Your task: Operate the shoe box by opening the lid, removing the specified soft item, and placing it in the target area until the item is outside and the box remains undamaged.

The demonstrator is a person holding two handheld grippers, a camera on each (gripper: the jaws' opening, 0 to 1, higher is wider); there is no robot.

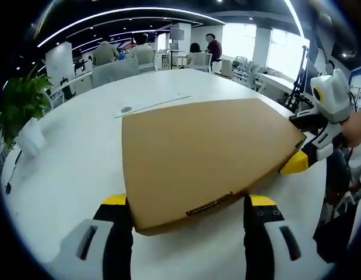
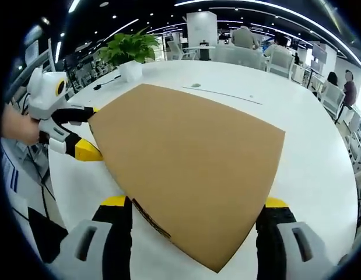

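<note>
A: How is the shoe box (image 1: 209, 157) held on the white table (image 1: 69, 175)?
B: It is straddled by the left gripper (image 1: 189, 213), then the right gripper (image 2: 192, 219), jaws wide. Light, stiff card is judged dentable; lid edges are advised.

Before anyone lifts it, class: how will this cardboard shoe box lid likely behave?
The lid looks flat and stiff but thin, so probably light and may flex. With the left gripper and right gripper at separate edges, uneven lifting could twist it.
</note>
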